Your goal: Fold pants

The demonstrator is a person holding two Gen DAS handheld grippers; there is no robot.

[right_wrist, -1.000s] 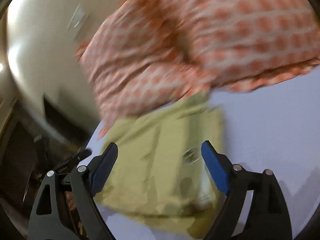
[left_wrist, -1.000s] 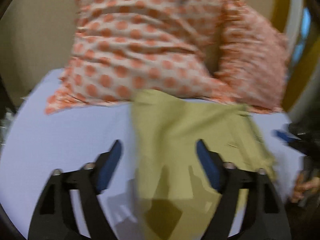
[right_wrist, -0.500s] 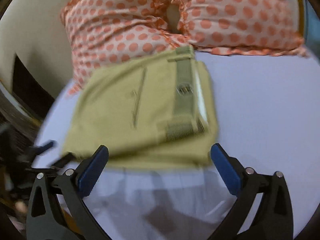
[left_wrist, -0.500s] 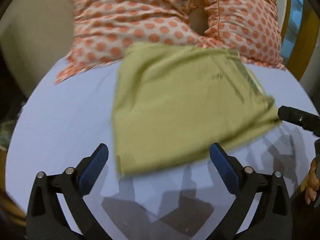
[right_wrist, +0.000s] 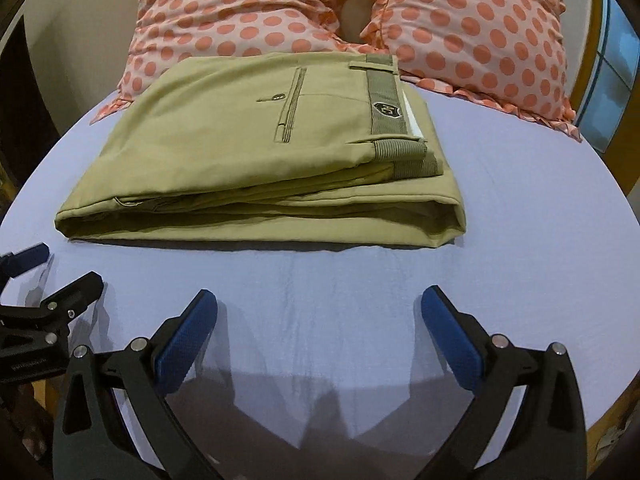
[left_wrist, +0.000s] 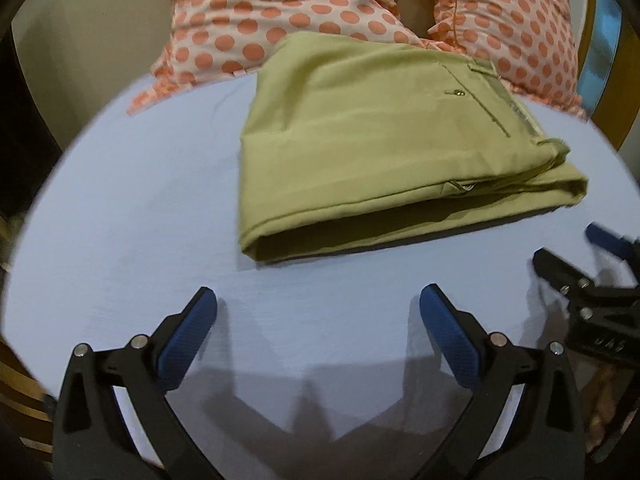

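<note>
The khaki pants (left_wrist: 372, 140) lie folded in a flat rectangular stack on the lilac bed sheet (left_wrist: 140, 208); in the right wrist view the pants (right_wrist: 256, 148) show the waistband and back pocket on top. My left gripper (left_wrist: 318, 320) is open and empty, above the sheet just in front of the stack. My right gripper (right_wrist: 320, 320) is open and empty, also in front of the stack. The right gripper also shows at the right edge of the left wrist view (left_wrist: 588, 264), and the left gripper at the left edge of the right wrist view (right_wrist: 44, 276).
Two pink pillows with orange dots (right_wrist: 256, 12) (right_wrist: 480, 28) lean against the wall behind the pants, touching the stack's far edge. A window with a yellow frame (right_wrist: 612, 80) is at the right. The bed's edge runs close under both grippers.
Both grippers have pulled back from the pants toward the near edge of the bed, jaws open throughout. The pants lie still as a folded stack.
</note>
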